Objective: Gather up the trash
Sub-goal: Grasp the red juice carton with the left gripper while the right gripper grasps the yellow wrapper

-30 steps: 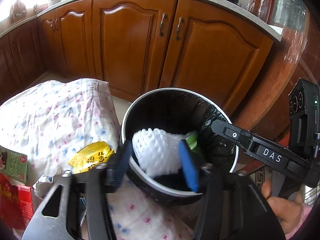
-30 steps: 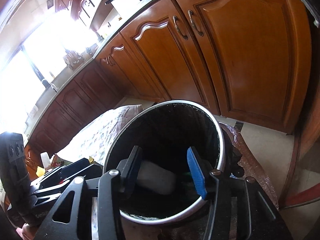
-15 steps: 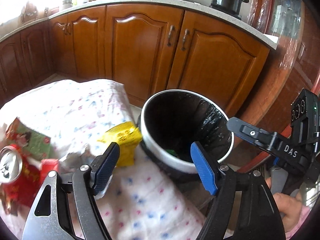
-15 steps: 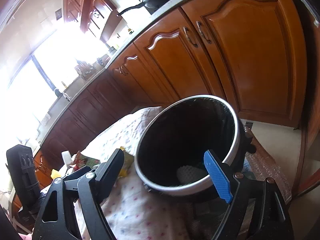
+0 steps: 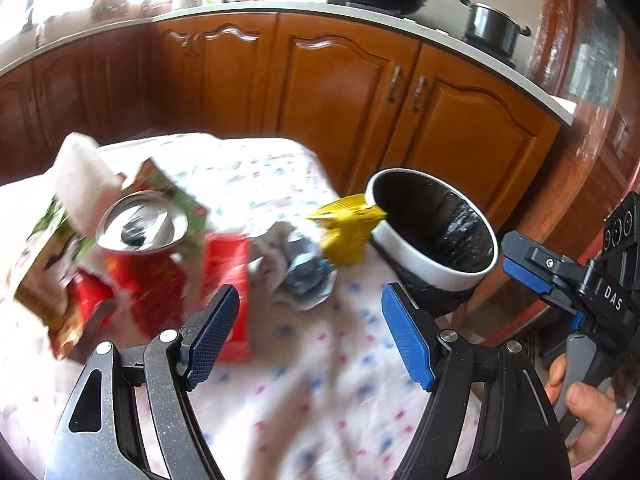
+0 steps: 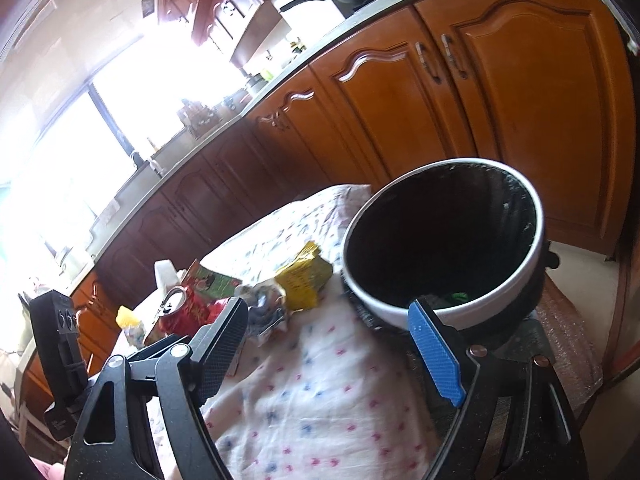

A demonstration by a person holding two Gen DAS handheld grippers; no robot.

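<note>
My left gripper stood wide with nothing between its blue pads, above the floral cloth. Just beyond it lay the red carton, the crumpled silver wrapper and the yellow packet, which touched the white-rimmed bin. My right gripper gaped equally empty beside that bin.

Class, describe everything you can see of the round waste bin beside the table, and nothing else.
The waste bin is round, with a smooth white rim band that looks like plastic and a glossy, crinkled black liner. It stands upright and open, without a lid, by the corner of the floral-clothed table, before wooden cabinet doors. Something green and something pale lie near the bottom. A yellow packet appears to lean against its rim. No claw touches it.
</note>
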